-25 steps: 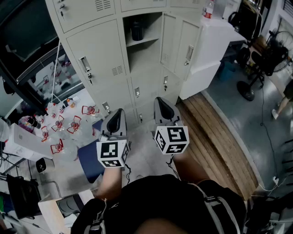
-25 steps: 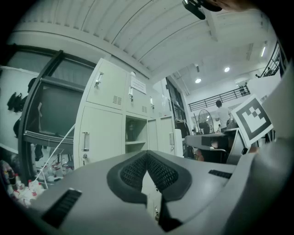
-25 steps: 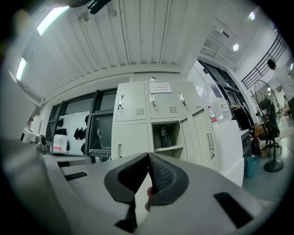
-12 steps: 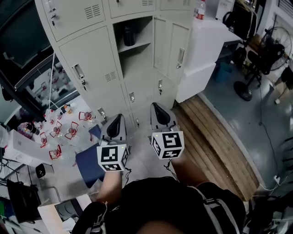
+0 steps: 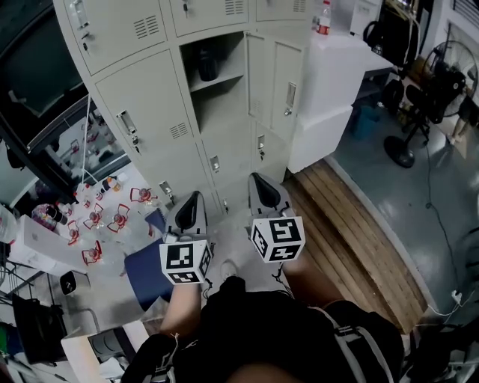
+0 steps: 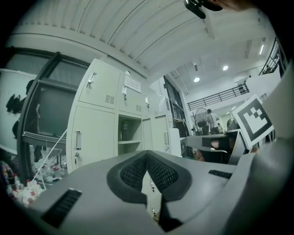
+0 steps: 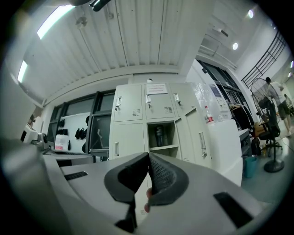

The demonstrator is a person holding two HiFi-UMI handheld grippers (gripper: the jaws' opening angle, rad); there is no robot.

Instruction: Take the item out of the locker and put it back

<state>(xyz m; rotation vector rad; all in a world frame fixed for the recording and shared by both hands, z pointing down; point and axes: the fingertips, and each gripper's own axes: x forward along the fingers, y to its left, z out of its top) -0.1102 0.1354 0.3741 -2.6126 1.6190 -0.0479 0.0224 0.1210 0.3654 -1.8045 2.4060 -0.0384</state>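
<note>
Two tools: side by side, low in front of the lockers [image 5: 150,97], pointing toward them.
Left tool [image 5: 194,199]: jaws pressed together, nothing between them.
Right tool [image 5: 260,182]: jaws fully closed, empty.
Dark bottle [image 5: 207,66]: upright on the shelf [image 5: 224,78] of the open compartment, well apart from both tools.
White desk [image 5: 344,67]: right of the lockers, carrying a plastic bottle [image 5: 323,19].

readable text: none | paper notice [image 7: 157,88] on locker [image 7: 130,137]: print too small to read
</note>
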